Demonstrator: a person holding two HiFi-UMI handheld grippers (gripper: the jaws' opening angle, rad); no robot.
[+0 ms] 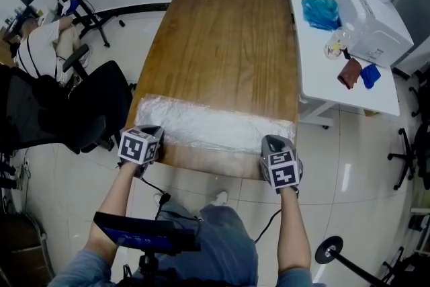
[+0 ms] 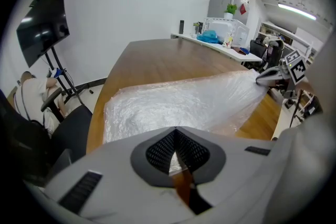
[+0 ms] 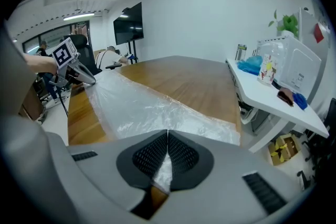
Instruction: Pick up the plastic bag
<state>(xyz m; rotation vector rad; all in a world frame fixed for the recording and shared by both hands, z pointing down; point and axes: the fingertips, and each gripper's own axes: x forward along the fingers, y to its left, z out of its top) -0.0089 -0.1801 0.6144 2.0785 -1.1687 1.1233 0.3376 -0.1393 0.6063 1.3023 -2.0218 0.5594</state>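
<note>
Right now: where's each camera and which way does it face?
Head view: on the head, steeply down at wooden table and plastic bag; forearms, left gripper, right gripper show.
Left gripper view: on that gripper, faces across bag toward right gripper; own jaws shut on bag.
Right gripper view: mirrored, faces left gripper; jaws shut on bag.
Shared: bag, table in all.

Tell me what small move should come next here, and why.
Probably lift both together: the left hand-held gripper and the right hand-held gripper are each shut on a near corner of the plastic bag, which lies spread on the wooden table.
</note>
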